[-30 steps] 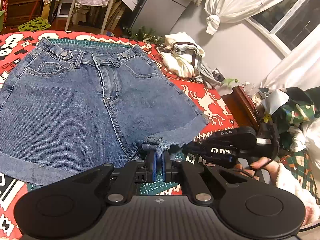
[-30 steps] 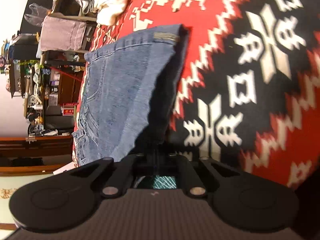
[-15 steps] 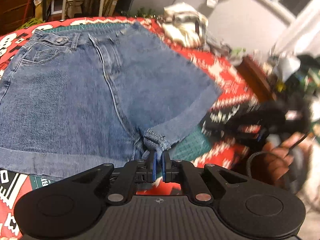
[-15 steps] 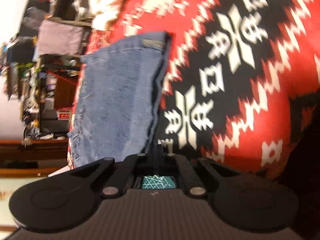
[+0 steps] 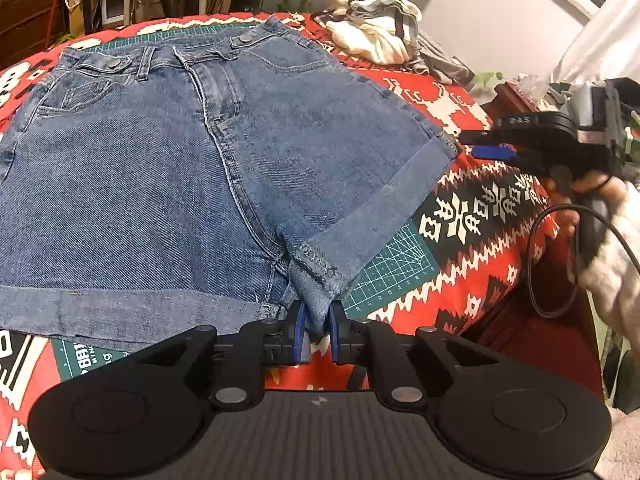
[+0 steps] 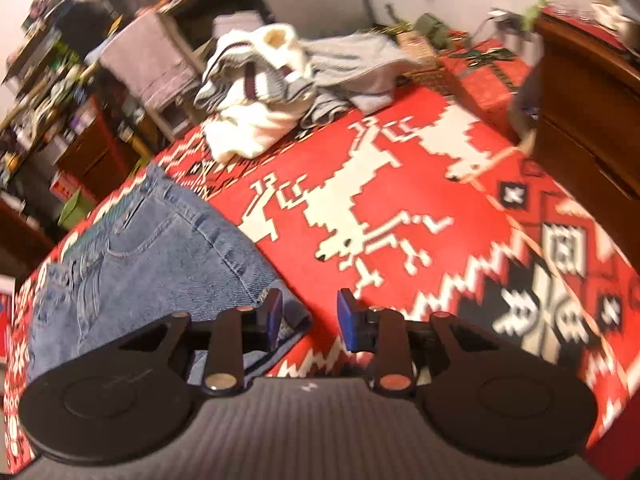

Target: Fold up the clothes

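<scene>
Partly hidden: left claw [image 5: 316, 330] pinching shorts [image 5: 192, 168] crotch; right claw [image 6: 308, 320] gaping, empty.

The denim shorts [image 5: 168, 168] lie spread flat, front side up, on a red patterned blanket, waistband at the far edge and both leg hems cuffed. The crotch seam at the near edge is bunched upward.

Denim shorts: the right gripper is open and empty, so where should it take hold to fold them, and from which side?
Probably the rolled cuff at the outer corner of the leg nearest the right gripper. The denim shorts lie flat, and that cuff is a thick edge overhanging the green mat. Come in low from the open blanket side. The left gripper already pinches the crotch hem.
</scene>
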The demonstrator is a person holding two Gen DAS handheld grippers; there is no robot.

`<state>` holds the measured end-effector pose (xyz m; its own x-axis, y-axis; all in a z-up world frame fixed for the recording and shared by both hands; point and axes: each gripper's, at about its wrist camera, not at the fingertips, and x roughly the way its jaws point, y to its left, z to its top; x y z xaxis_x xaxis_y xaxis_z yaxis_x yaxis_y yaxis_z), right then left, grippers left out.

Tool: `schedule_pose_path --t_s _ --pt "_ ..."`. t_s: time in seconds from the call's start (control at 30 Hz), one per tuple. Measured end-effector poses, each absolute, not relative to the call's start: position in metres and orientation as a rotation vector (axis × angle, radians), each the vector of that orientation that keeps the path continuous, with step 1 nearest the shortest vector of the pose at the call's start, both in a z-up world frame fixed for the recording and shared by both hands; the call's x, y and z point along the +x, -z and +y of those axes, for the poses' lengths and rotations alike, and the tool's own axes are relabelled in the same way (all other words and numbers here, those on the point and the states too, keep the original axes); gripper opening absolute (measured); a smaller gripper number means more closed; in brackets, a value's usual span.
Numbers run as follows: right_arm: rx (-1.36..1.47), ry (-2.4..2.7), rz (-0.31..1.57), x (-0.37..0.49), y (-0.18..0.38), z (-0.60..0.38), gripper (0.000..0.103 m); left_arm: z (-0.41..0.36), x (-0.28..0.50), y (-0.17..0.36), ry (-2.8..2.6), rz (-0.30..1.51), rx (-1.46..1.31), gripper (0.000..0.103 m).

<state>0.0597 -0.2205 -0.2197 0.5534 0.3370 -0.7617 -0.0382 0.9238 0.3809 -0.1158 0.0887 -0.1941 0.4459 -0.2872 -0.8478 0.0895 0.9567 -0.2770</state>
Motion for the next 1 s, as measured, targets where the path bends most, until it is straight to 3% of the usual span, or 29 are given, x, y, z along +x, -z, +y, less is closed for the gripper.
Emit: schedule_pose_path --t_s 0.07,0.1,0.17,0.77,0.83,0.93,1.0 --pt "0.29 -0.257 0.966 0.06 0.222 -0.215 0.031 0.087 -0.115 0.194 0.232 1.087 -0.197 0.011" --pt "0.264 -0.264 0.967 0.06 0.222 -0.212 0.017 0.087 -0.115 0.195 0.232 1.088 -0.195 0.011" --pt "0.221 -0.268 0.955 0.055 0.219 -0.207 0.004 0.087 -0.115 0.196 0.23 1.089 -0.192 0.008" --pt "0.069 -0.129 0.88 0.051 0.212 -0.219 0.0 0.078 -0.114 0.204 0.278 1.143 -0.197 0.006" --pt "0.122 -0.161 0.876 0.047 0.207 -0.227 0.0 0.079 -0.116 0.203 0.283 1.135 -0.213 0.01" --pt "0.123 -0.212 0.86 0.034 0.195 -0.228 0.002 0.082 -0.123 0.195 0.307 1.091 -0.222 0.026" --pt "0.138 -0.26 0.863 0.024 0.188 -0.223 0.008 0.085 -0.126 0.188 0.315 1.069 -0.235 0.03"
